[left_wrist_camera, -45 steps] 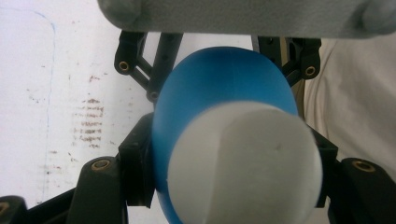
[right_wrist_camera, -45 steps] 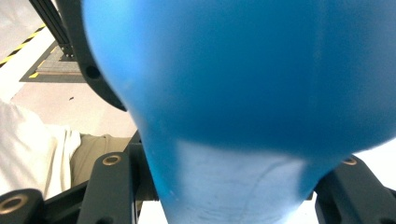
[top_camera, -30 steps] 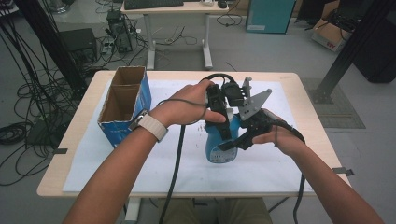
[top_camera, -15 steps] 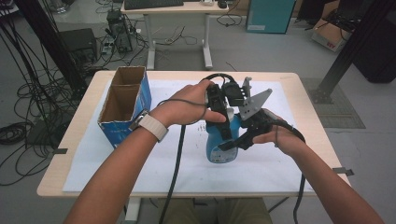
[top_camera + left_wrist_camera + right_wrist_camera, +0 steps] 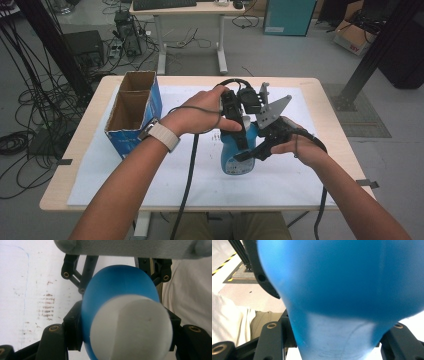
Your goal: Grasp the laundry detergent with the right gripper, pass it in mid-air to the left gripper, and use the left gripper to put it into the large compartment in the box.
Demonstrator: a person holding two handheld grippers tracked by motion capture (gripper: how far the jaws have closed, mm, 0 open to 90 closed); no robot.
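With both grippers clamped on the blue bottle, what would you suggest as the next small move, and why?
Probably a slow twist of the left gripper against the right gripper. The left one is shut on the white cap at the top of the blue bottle, while the right one is shut on its body, so the bottle looks braced for unscrewing.

Open blue cardboard box (image 5: 131, 116) stands left of centre on white paper sheet (image 5: 150, 175) covering light wooden table (image 5: 90, 107); black cables (image 5: 22, 142) lie on the floor at far left.

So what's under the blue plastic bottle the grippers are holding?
Under the blue plastic bottle lies the white paper sheet covering the wooden table. The bottle hides the patch directly beneath its base.
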